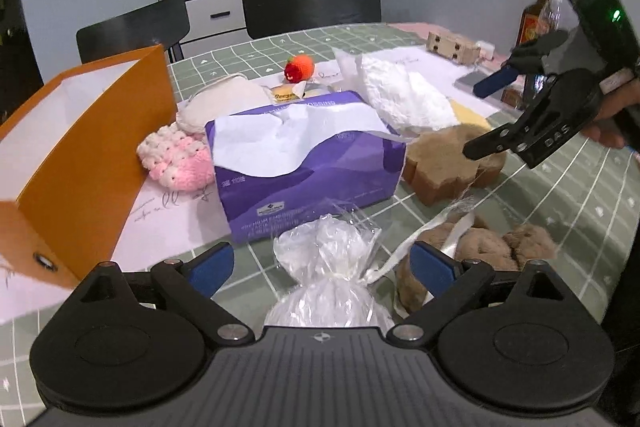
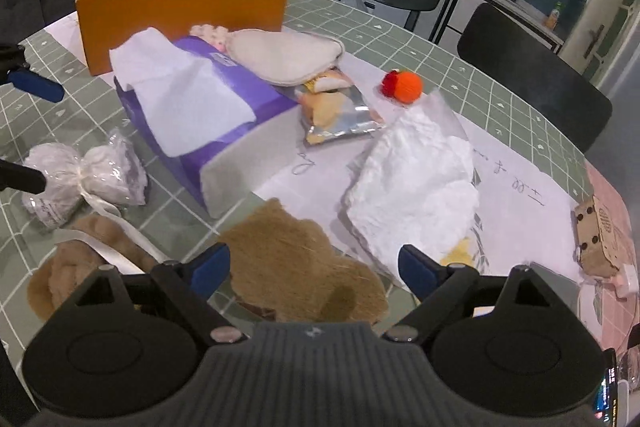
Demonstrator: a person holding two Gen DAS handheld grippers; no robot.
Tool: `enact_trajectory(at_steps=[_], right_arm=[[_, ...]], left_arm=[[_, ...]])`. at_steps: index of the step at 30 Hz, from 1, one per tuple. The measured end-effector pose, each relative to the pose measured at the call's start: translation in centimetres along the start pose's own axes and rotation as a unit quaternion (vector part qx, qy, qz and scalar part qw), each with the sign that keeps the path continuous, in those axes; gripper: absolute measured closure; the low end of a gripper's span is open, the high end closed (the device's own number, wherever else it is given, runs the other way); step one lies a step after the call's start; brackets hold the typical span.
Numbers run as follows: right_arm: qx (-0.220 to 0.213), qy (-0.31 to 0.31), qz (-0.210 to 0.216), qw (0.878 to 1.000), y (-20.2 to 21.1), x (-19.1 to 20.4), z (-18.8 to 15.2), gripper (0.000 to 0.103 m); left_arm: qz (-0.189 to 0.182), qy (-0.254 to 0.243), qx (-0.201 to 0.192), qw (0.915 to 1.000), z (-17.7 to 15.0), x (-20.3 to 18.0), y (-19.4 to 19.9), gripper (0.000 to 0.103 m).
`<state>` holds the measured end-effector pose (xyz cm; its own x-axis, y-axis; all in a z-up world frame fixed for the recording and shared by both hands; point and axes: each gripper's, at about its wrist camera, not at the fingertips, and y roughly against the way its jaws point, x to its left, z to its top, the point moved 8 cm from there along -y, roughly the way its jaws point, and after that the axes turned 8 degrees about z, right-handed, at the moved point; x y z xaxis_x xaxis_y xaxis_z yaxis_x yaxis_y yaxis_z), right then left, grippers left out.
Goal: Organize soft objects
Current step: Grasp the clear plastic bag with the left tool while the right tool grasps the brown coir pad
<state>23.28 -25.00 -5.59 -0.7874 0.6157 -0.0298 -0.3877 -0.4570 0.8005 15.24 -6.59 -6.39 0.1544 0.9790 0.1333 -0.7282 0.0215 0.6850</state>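
Beside tissues (image 2: 192,107), snack packet (image 2: 340,115) (right view only).

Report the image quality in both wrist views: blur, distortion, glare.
Left wrist view: fisheye bends the table grid and darkens the corners; the right gripper is motion-smeared; the tissue box stays fairly sharp. Right wrist view: same bending; the brown fuzzy pad is soft; the snack packet shows glare.
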Motion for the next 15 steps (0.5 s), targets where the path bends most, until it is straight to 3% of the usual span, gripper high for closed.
enact_trajectory(at_steps=[7, 15], right_arm=[[0.0, 0.001, -0.004, 1.0, -0.5, -0.3, -0.1, 0.01], [0.011, 0.012, -0.002, 1.0, -1.3, 0.0, -0.4, 0.01]], left_arm=[[0.0, -0.015, 0.033, 0.9993, -0.8, 0.1, -2.6, 0.0], [-0.019, -0.005, 0.052, 0.9985, -1.7, 0.6, -3.8, 0.008]])
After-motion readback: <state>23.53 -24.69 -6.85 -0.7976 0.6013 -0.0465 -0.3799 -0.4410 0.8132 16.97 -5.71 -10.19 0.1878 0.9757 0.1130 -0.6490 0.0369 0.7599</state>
